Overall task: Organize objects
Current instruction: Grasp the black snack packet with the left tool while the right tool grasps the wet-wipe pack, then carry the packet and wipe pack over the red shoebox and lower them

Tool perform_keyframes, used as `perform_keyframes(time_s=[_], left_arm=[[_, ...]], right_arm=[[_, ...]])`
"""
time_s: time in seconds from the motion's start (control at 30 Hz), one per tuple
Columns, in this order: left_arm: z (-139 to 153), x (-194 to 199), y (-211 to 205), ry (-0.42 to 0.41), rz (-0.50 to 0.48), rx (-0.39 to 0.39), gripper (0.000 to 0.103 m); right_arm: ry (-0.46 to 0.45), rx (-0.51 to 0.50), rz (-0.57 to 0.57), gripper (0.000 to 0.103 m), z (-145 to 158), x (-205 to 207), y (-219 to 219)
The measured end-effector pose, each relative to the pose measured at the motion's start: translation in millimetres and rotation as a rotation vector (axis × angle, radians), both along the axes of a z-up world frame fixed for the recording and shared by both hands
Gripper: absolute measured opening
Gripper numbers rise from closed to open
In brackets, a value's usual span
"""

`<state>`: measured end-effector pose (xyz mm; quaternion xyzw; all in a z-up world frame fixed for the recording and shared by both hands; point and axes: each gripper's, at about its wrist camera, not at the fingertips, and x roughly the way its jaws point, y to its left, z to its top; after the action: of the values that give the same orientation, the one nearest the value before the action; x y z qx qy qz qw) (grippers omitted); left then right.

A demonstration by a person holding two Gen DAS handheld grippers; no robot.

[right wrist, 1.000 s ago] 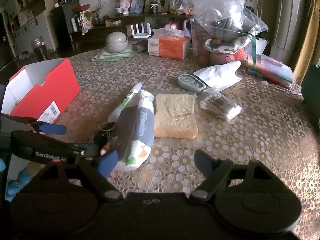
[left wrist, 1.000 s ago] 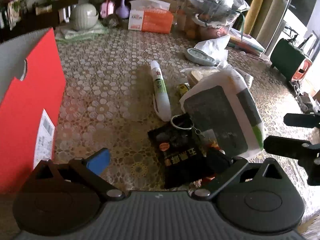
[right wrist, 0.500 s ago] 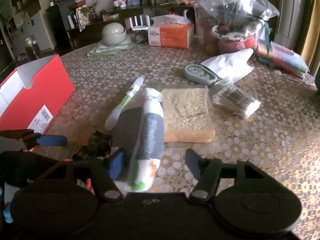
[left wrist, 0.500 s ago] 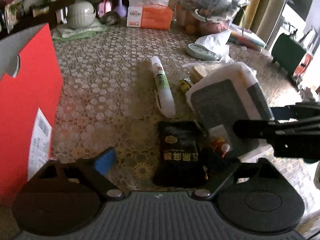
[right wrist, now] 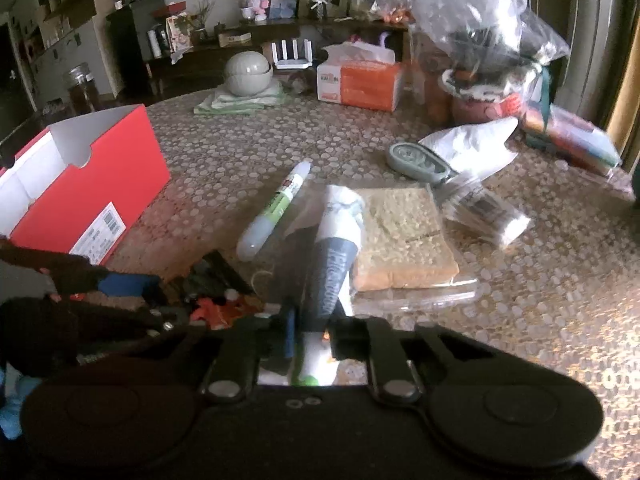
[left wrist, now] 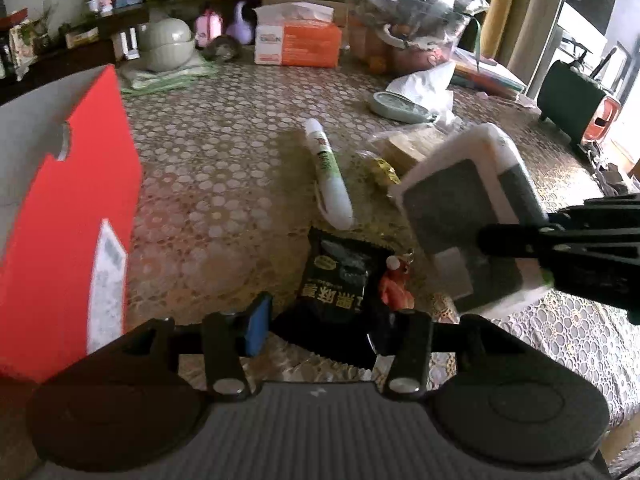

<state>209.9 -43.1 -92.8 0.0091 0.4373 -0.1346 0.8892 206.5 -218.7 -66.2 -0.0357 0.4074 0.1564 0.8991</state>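
The right gripper (right wrist: 310,334) has its jaws pinched tight on the near end of a soft white and grey wipes packet (right wrist: 334,240), which stands on edge between the pads and runs away from the camera beside a slice of bread in clear wrapping (right wrist: 400,236). In the left wrist view the same packet (left wrist: 464,216) shows its broad grey face, tilted above the lace-patterned tablecloth (left wrist: 224,168), with the right gripper's black fingers (left wrist: 520,236) reaching in from the right edge to clamp its side. The left gripper (left wrist: 316,324) is closing its jaws around a flat black snack sachet with yellow print (left wrist: 340,280), which lies on the cloth between the blue pad and the dark pad; whether the pads already press on it cannot be told. A small red keyring charm (left wrist: 396,284) lies just beside the sachet, and a white tube with a green label (left wrist: 328,176) lies beyond it. An open red cardboard box (left wrist: 68,216) stands at the left, well apart from the sachet.
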Motion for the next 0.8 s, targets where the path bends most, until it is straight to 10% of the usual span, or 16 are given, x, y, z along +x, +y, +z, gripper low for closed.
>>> perform_keyframes(time_s=[0.8], left_arm=[[76, -68, 43, -0.138, 0.080, -0.097, 0.048]], right_arm=[[-0.105, 0.054, 0.023, 0.013, 72, -77, 9]])
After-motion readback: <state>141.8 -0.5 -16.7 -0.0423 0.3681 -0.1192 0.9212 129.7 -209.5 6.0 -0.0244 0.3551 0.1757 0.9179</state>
